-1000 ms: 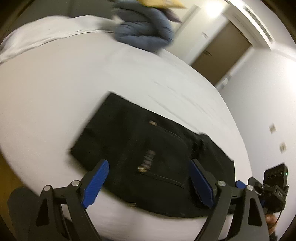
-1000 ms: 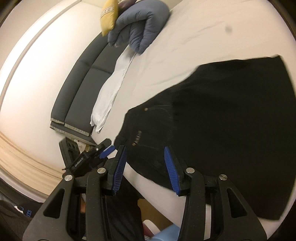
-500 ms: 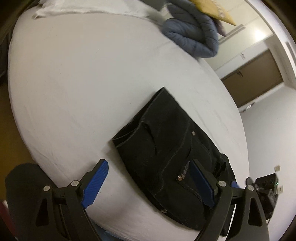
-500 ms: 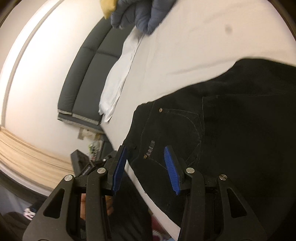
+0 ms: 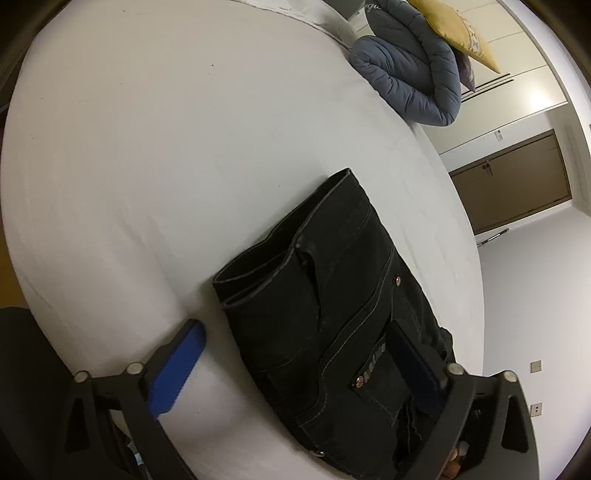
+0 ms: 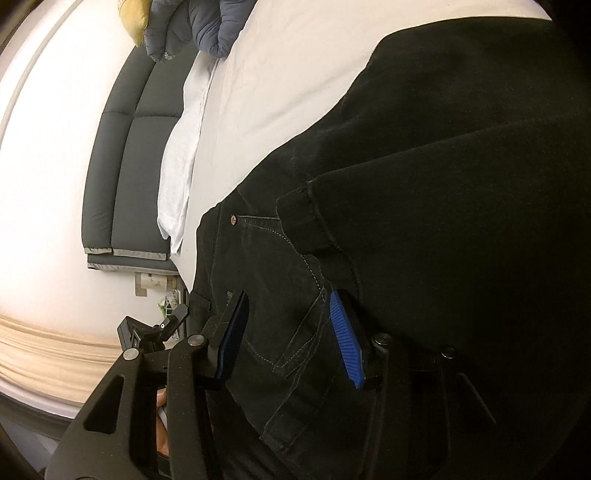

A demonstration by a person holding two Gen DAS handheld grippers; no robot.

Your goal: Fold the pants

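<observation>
Two hand-held grippers, both of matte black plastic with ribbed blue pads. Left hand-held gripper (image 5: 295, 373) spread wide, one pad on bare sheet at 7 o'clock in its view, the other over dark denim at 5 o'clock; nothing pinched. Right hand-held gripper (image 6: 291, 339) partly spread, fingers straddling a stitched back pocket near the waistband, pads apart from each other; whether either presses the cloth, cannot tell. One pair of pants (image 5: 332, 314), black denim with pale contrast stitching and small metal rivets, folded into a thick oblong, layered edges stacked at 9 o'clock of the bundle, lying on the bed (image 5: 166, 147) near its closer edge. One smooth white sheet, faintly creased. One puffy quilted blue-grey duvet (image 5: 410, 70) bundled at 1 o'clock, one mustard cushion (image 5: 454, 29) atop it. One padded dark grey headboard (image 6: 125, 155) at 10 o'clock in the right view, one crumpled white cloth (image 6: 181, 147) alongside. One brown door (image 5: 517, 177) at 3 o'clock.
</observation>
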